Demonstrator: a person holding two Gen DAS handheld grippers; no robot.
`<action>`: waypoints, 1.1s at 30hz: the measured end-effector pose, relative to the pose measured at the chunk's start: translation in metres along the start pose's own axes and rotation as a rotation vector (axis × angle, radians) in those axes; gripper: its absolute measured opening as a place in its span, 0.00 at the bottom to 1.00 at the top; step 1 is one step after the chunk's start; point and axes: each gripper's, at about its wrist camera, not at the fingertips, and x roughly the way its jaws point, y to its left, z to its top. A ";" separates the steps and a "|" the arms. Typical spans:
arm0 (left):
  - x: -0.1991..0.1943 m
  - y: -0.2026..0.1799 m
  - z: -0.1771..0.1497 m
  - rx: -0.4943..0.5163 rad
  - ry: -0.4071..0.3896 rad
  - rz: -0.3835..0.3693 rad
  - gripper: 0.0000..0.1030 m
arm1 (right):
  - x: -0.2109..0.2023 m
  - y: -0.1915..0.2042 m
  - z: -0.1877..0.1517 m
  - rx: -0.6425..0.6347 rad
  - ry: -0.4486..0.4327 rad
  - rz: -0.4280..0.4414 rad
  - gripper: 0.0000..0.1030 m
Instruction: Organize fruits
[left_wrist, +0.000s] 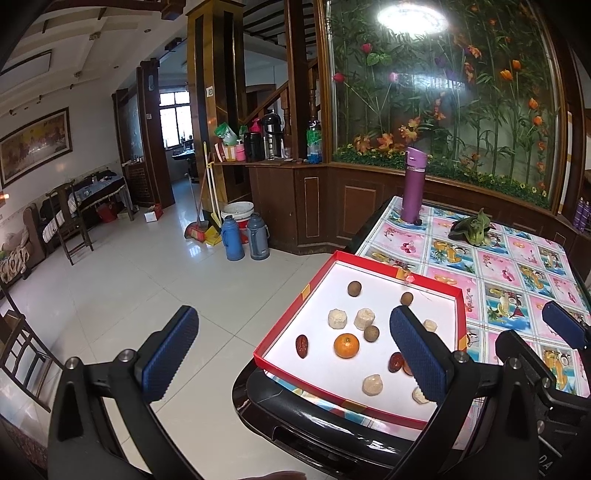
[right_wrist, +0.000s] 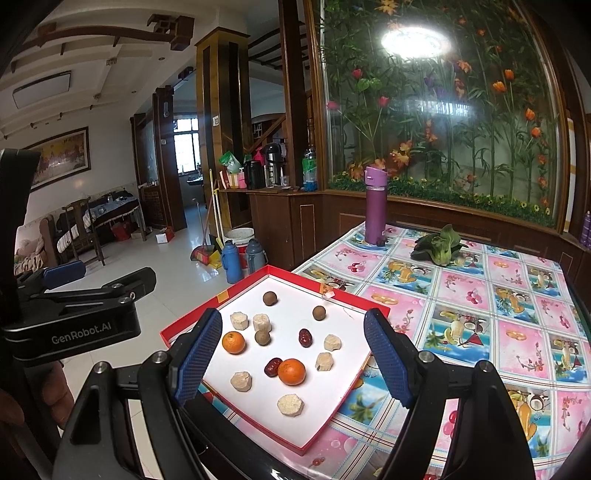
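Observation:
A red-rimmed white tray (right_wrist: 365, 301) sits at the table's near left corner and also shows in the left wrist view (left_wrist: 295, 314). In it lie two oranges (right_wrist: 291, 372) (right_wrist: 233, 342), dark red dates (right_wrist: 306, 338), brown longans (right_wrist: 270, 298) and several pale round cakes (right_wrist: 290, 404). My right gripper (right_wrist: 293, 365) is open and empty, held above the tray's near part. My left gripper (left_wrist: 295, 360) is open and empty, off the tray's left edge over the floor; one orange (left_wrist: 346, 346) lies between its fingers in view.
A purple flask (right_wrist: 376, 205) and a leafy green vegetable (right_wrist: 439, 243) stand at the far side of the fruit-patterned tablecloth (right_wrist: 480, 314). Thermos jugs (left_wrist: 245, 238), a bucket and brooms stand on the tiled floor left of the table.

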 end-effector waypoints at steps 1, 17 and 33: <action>0.000 0.000 0.000 0.000 0.000 -0.001 1.00 | 0.000 0.000 0.000 0.000 0.001 0.000 0.77; -0.004 -0.002 0.002 0.004 0.000 -0.002 1.00 | 0.002 -0.001 -0.001 0.007 0.009 0.000 0.77; -0.001 -0.003 0.004 0.007 0.006 -0.012 1.00 | 0.008 -0.003 -0.004 0.025 0.017 -0.006 0.77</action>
